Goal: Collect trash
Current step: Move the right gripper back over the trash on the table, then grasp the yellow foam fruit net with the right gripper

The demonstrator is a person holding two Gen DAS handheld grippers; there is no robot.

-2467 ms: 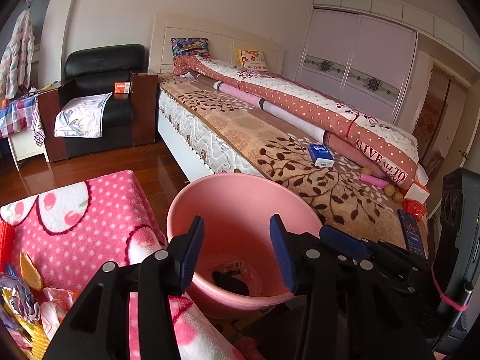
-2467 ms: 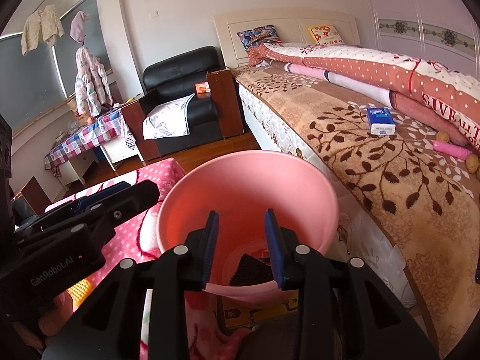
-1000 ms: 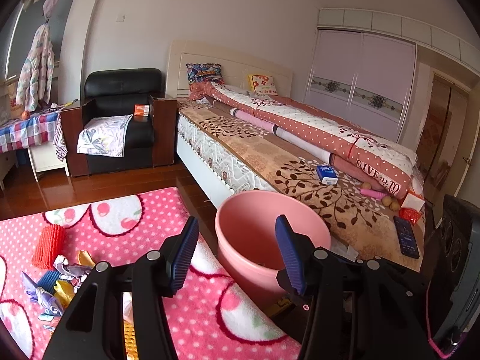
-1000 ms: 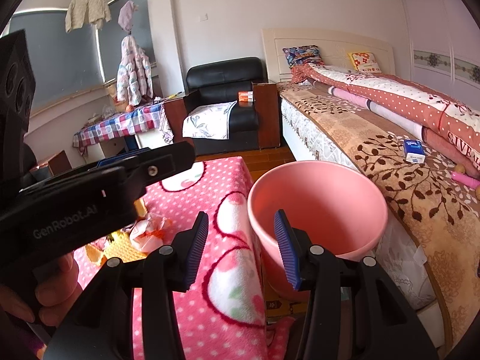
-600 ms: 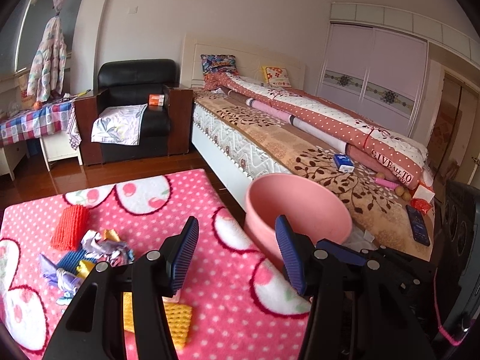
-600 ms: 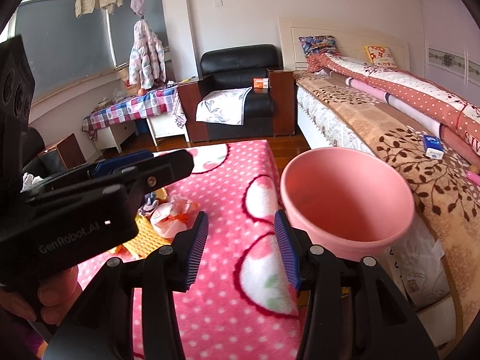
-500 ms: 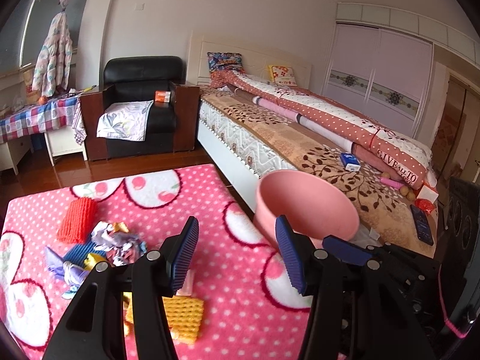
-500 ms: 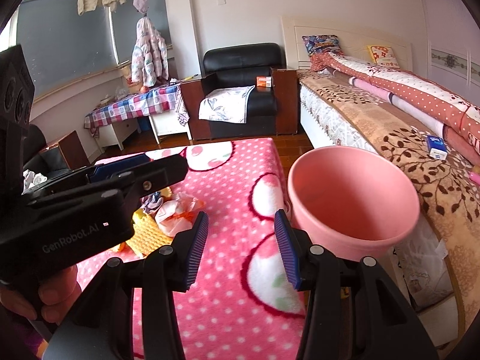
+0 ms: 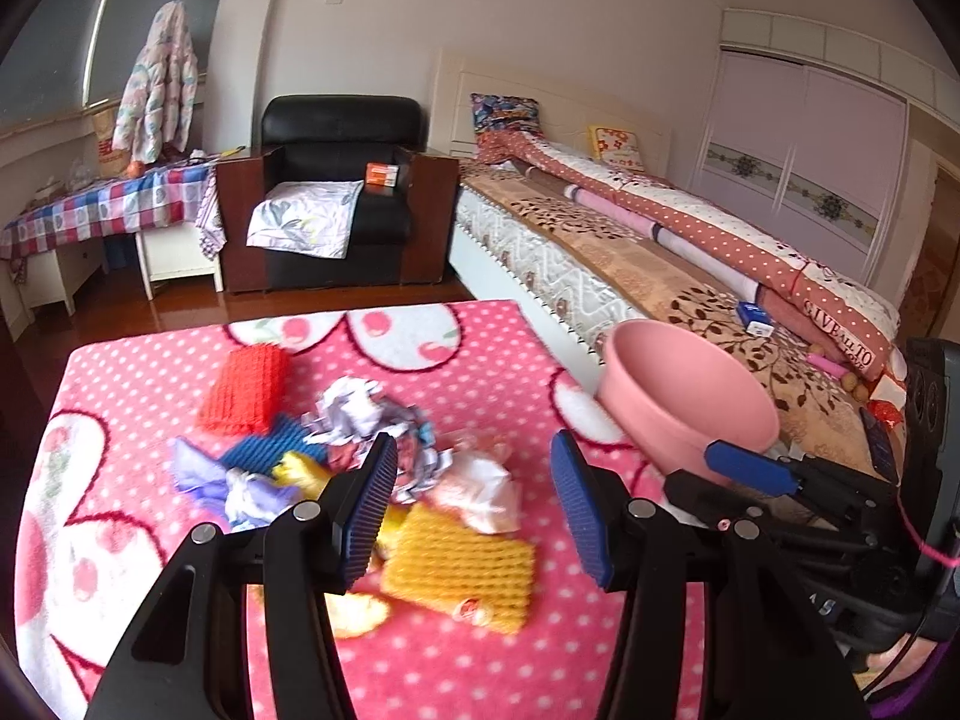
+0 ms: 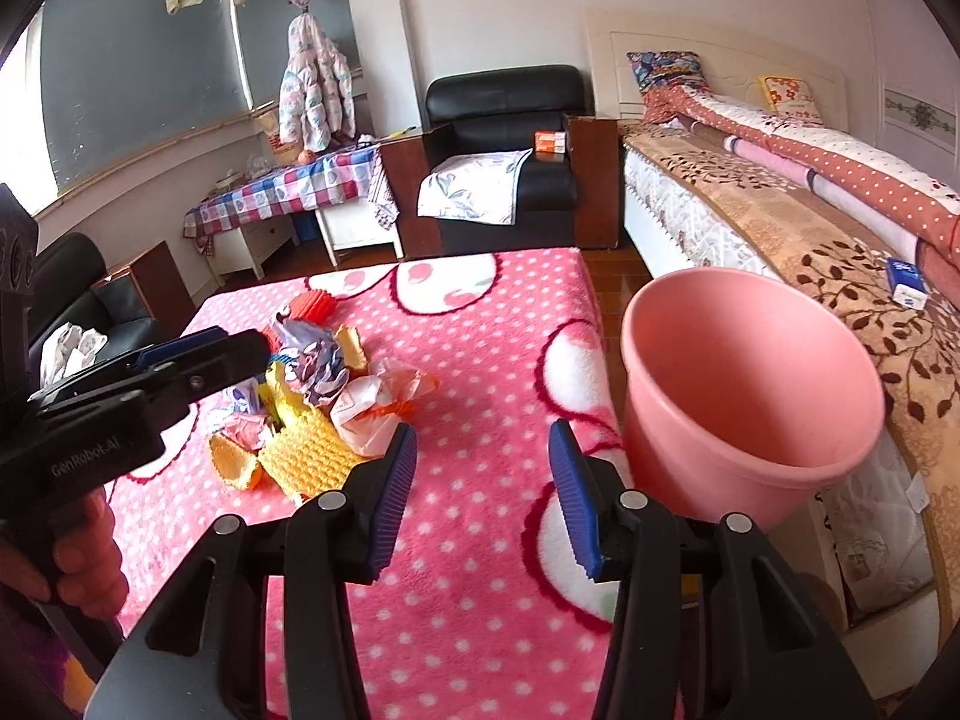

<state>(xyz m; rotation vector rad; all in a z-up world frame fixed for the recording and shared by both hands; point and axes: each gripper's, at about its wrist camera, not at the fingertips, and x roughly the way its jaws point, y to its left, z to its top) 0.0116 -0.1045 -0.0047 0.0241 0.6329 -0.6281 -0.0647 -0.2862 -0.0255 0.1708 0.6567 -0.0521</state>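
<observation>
In the left wrist view, the left tool [image 9: 474, 504] stood open and empty above the trash pile [image 9: 366, 468], which lay near the middle of the pink dotted surface [image 9: 420, 660]. The pink bucket [image 9: 684, 402] stood just past the surface's right edge.

In the right wrist view, the right tool [image 10: 483, 492] was open, holding nothing, above bare cloth between the pile and the bucket.
</observation>
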